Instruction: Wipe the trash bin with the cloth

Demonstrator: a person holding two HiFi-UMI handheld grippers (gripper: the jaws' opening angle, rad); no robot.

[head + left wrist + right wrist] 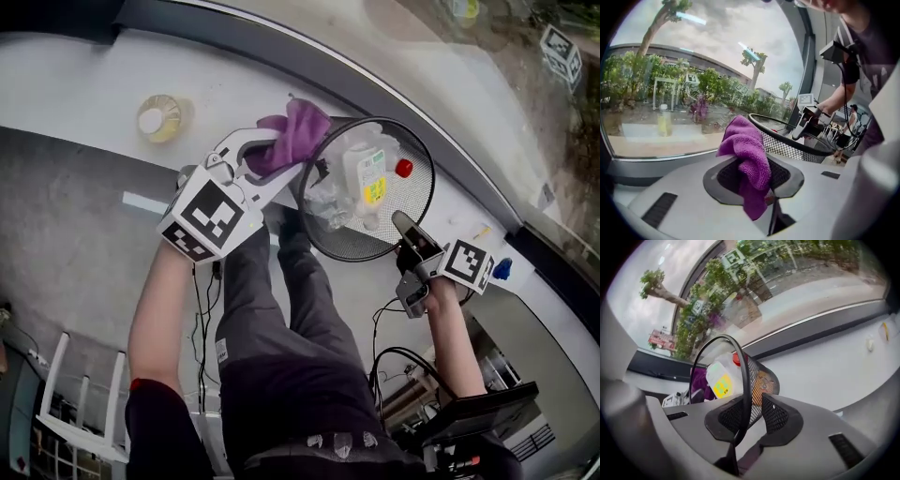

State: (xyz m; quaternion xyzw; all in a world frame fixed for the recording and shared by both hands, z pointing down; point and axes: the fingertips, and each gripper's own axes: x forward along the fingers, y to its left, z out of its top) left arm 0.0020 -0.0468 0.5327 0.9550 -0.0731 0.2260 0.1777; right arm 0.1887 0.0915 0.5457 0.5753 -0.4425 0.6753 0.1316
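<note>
The black mesh trash bin (424, 150) stands on the white window ledge, with a white bottle (366, 174) and crumpled wrappers inside. A purple cloth (292, 137) is bunched at the bin's left rim, and my left gripper (277, 159) is shut on it. In the left gripper view the cloth (746, 157) hangs out of the left gripper (754, 180), just short of the bin (787, 144). My right gripper (403, 225) is at the bin's near right rim. In the right gripper view the bin's rim (746, 376) passes between the jaws of the right gripper (750, 416), which stand wider than the thin wire.
A yellow-capped bottle (161, 117) stands on the ledge (84, 84) to the left. A small blue object (502, 269) lies at the right. The curved window runs behind the bin. The person's legs (281, 309) are below the ledge, and a white rack (75, 412) is at lower left.
</note>
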